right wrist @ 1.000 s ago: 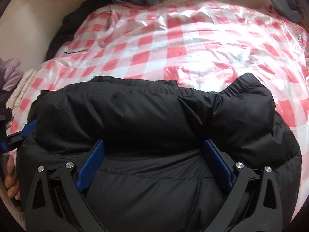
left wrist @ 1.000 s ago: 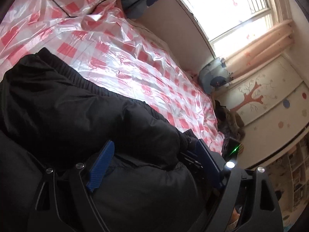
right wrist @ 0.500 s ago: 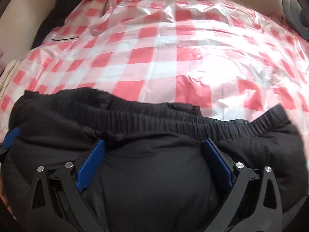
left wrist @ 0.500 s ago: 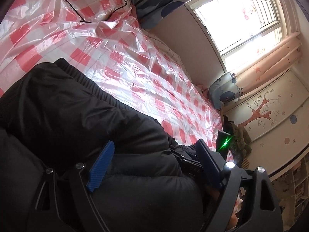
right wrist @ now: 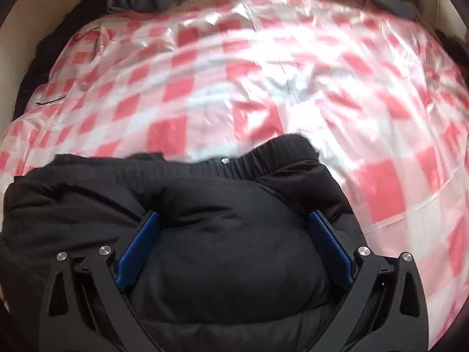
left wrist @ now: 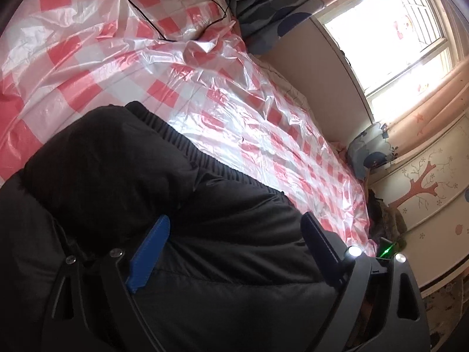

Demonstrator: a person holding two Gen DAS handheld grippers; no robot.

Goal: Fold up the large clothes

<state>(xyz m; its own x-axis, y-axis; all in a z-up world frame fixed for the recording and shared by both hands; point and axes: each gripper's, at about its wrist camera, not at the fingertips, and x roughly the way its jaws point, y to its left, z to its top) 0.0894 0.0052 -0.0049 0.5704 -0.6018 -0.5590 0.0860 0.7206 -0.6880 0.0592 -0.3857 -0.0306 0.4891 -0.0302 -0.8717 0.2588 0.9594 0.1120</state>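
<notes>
Nearest the right wrist camera, the right gripper (right wrist: 234,249) stands with its blue-padded fingers (right wrist: 136,252) spread wide, a bulging fold of the black padded puffer jacket (right wrist: 222,234) swelling up between them; the pads press into the fabric at either side without pinching it flat. The left gripper (left wrist: 234,252) is likewise spread wide, its blue pad (left wrist: 149,252) on one side and its dark finger (left wrist: 319,246) on the other, both lying against the same puffer jacket (left wrist: 205,234).

The garment lies bunched at the near edge of the bed, its ribbed elastic hem (left wrist: 187,149) turned toward the far side. Beyond it stretches the crinkled red-and-white checked plastic sheet (right wrist: 263,88) covering the bed. A thin black cable (left wrist: 176,29) loops across the sheet's far end. Farther off are a blue-grey patterned pillow (left wrist: 369,152), a bright window (left wrist: 390,29) with peach curtains (left wrist: 422,94), and a wall painted with a red tree (left wrist: 422,184).
</notes>
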